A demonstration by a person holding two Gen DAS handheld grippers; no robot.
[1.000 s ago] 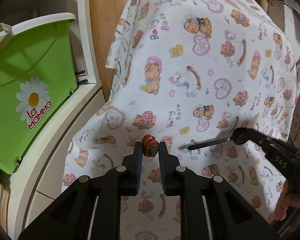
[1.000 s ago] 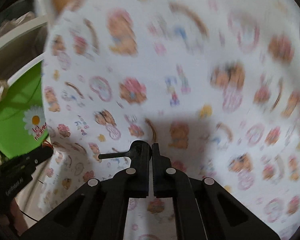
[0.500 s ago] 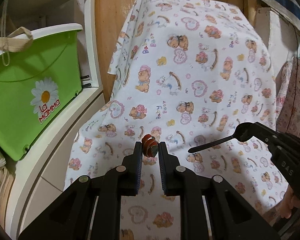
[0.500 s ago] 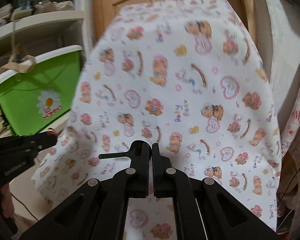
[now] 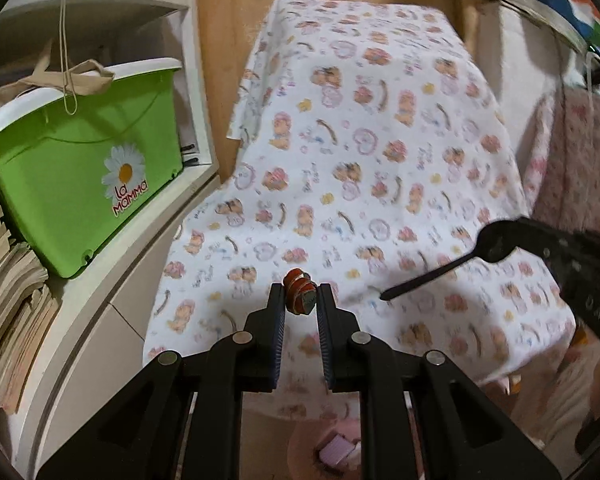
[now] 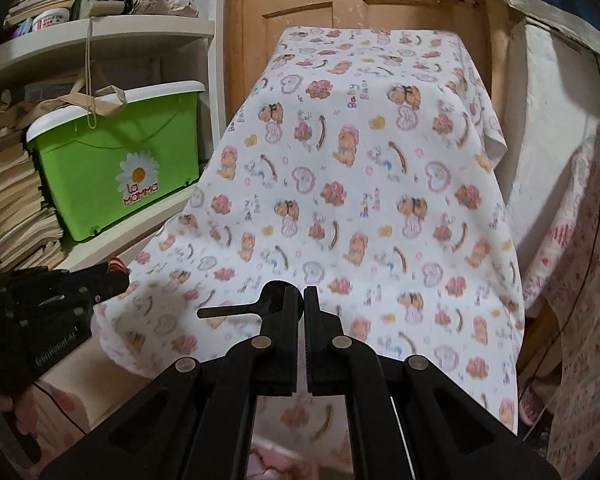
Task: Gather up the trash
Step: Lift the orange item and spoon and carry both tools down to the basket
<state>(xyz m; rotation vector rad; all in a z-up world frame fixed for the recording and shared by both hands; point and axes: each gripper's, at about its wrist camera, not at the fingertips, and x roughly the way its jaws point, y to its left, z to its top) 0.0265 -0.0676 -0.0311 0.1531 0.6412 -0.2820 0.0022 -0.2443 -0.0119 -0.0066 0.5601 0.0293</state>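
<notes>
bin [image 6: 116,160] on shelf [image 6: 148,228] | left of cloth-covered table [image 6: 360,184] | door [image 6: 364,4] behind

A table [image 6: 364,200] stood draped in a white cloth [image 5: 364,168] printed with teddy bears, hearts and the words "Baby Bear"; the cloth covered the whole top and hung down over the near edge and both sides. Behind the table was a wooden door [image 6: 332,4]. To the left of the table ran a white shelf unit [image 6: 112,36], its lower board [image 5: 112,264] almost touching the cloth's edge. On that board, left of the table, sat a green bin [image 5: 84,184] with a white rim and a daisy sticker reading "La Mamma". Left of the bin lay a stack of papers [image 5: 12,304].
</notes>
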